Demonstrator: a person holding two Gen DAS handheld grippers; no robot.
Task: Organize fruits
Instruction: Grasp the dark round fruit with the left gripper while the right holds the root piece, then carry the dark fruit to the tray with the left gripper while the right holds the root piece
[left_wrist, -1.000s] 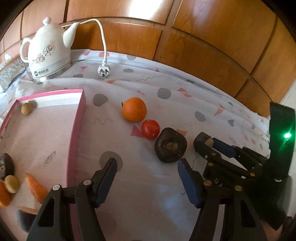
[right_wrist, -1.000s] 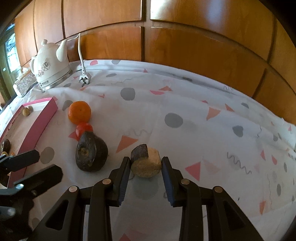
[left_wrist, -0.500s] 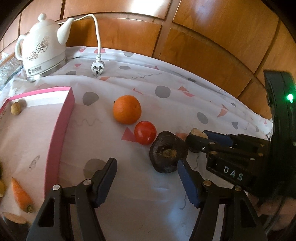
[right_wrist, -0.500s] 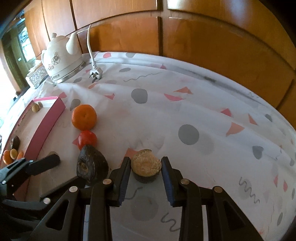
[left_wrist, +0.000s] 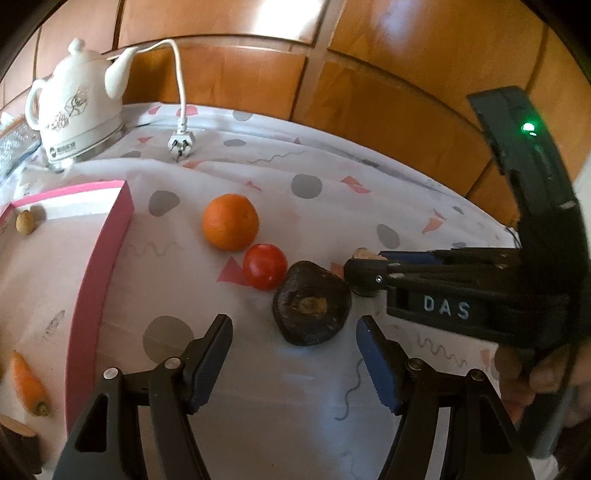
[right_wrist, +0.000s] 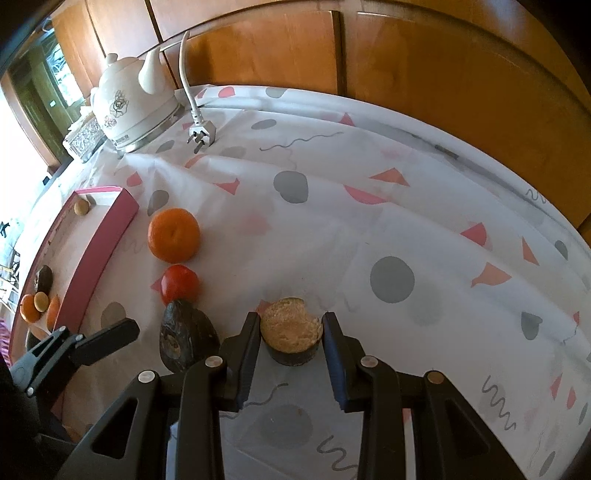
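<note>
Fingers (left_wrist: 218, 354) of the left gripper (left_wrist: 295, 356) are spread and opening at the bottom of the left wrist view, with nothing pressed between them. Just beyond the gap, toward 12 o'clock, a dark avocado-like fruit (left_wrist: 312, 304) lies on the patterned tabletop (left_wrist: 332, 206). A red tomato (left_wrist: 265, 266) touches its 10 o'clock side, and an orange (left_wrist: 230, 221) sits just past the tomato along the same line. At 9 o'clock a pink-rimmed tray (left_wrist: 99, 266) holds a carrot (left_wrist: 27, 384) and a small pale round fruit (left_wrist: 25, 221). A white kettle (left_wrist: 74, 107) stands at 11 o'clock, its plug (left_wrist: 181, 142) lying on the cloth beside it. From 3 o'clock the right gripper (left_wrist: 364, 271) reaches in, its tips just beside the dark fruit; a person's hand (left_wrist: 535, 373) holds its handle.

In the right wrist view, the right gripper's (right_wrist: 290, 341) fingers (right_wrist: 243, 350) are clenched on a cut dark-skinned fruit piece (right_wrist: 291, 332), its pale grainy face turned up. At 9 o'clock of it lies the dark fruit (right_wrist: 184, 338), with the tomato (right_wrist: 180, 284) and orange (right_wrist: 173, 234) running off toward 11 o'clock. The left gripper's fingers (right_wrist: 107, 339) enter from 9 o'clock, beside the dark fruit. The tray (right_wrist: 103, 251) lies along the left edge, holding several small fruits; the kettle (right_wrist: 129, 107) and plug (right_wrist: 201, 134) sit at 11 o'clock.
</note>
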